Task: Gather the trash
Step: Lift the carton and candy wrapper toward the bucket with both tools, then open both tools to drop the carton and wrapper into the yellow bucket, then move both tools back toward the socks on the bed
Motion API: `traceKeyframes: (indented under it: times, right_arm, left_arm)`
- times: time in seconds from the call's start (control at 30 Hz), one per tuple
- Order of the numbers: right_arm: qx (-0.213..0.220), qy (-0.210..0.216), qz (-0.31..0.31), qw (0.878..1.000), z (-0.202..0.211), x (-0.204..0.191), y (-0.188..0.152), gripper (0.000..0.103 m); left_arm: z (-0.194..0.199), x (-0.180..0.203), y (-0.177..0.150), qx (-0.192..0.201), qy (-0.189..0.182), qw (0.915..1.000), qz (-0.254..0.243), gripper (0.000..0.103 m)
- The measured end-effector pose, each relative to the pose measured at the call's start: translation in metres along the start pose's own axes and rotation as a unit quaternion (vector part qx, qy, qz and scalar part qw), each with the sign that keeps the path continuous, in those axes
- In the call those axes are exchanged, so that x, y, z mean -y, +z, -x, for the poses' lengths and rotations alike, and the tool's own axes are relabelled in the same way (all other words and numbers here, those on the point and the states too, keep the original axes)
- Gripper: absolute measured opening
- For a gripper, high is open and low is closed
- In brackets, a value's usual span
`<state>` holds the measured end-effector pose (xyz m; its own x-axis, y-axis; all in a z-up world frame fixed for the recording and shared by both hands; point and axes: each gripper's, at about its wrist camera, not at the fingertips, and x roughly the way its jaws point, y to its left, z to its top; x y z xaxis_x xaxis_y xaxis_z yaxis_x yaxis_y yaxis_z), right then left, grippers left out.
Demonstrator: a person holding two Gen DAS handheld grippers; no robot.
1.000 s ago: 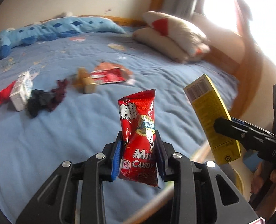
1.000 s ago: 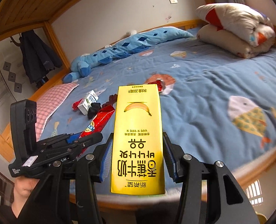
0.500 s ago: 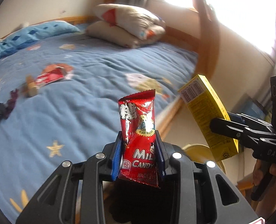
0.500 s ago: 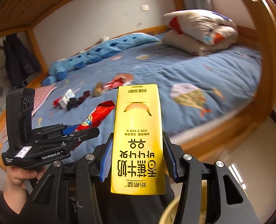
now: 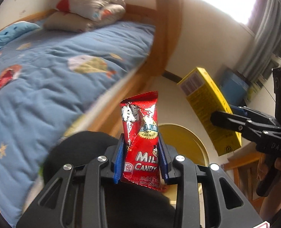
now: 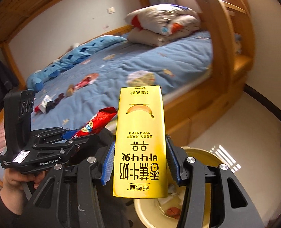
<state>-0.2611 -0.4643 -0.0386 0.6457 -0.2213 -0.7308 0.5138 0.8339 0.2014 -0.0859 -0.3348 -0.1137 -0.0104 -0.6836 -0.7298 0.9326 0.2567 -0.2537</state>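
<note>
Swung from bed to round yellow bin (image 6: 206, 154) (drop next) | left gripper (image 5: 141, 158) pinching red foil candy wrapper (image 5: 140, 133) | right gripper (image 6: 140, 163) pinching yellow cardboard milk carton (image 6: 140, 142)

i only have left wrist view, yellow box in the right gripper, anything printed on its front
Observer: Yes. The yellow carton shows a banana picture and upside-down Chinese text in the right wrist view.
Operator: anything already in the bin
Observer: The yellow bin below the right gripper holds a few scraps, one of them reddish.
Operator: trash left on the bed
Observer: A small white carton, dark bits and a red wrapper lie on the blue quilt.
</note>
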Motion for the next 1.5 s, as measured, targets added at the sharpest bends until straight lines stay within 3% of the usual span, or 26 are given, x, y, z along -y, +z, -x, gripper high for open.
traceKeyframes:
  times: [0.5, 1.03, 1.07, 1.1, 1.13, 1.5]
  right_arm:
    - [-0.053, -0.058, -0.067, 0.995, 0.015, 0.070, -0.055, 0.048]
    - [-0.093, -0.064, -0.103, 0.988, 0.005, 0.102, -0.082, 0.049]
    - [-0.092, -0.060, -0.107, 0.988, 0.006, 0.103, -0.082, 0.049]
    - [-0.090, -0.058, -0.111, 0.988, 0.007, 0.104, -0.082, 0.059]
    - [-0.083, -0.060, -0.114, 0.988, 0.009, 0.106, -0.081, 0.063]
    - [-0.081, -0.060, -0.108, 0.989, 0.007, 0.099, -0.073, 0.063]
  left_arm:
    - [-0.075, 0.067, -0.020, -0.093, -0.054, 0.9928, -0.054, 0.033]
    - [-0.117, 0.081, -0.021, -0.138, -0.050, 0.9876, -0.057, 0.034]
    - [-0.118, 0.081, -0.021, -0.139, -0.049, 0.9876, -0.055, 0.043]
    - [-0.118, 0.079, -0.020, -0.138, -0.048, 0.9879, -0.052, 0.055]
    - [-0.117, 0.077, -0.020, -0.135, -0.047, 0.9887, -0.046, 0.073]
    - [-0.091, 0.058, -0.013, -0.102, -0.040, 0.9934, -0.034, 0.078]
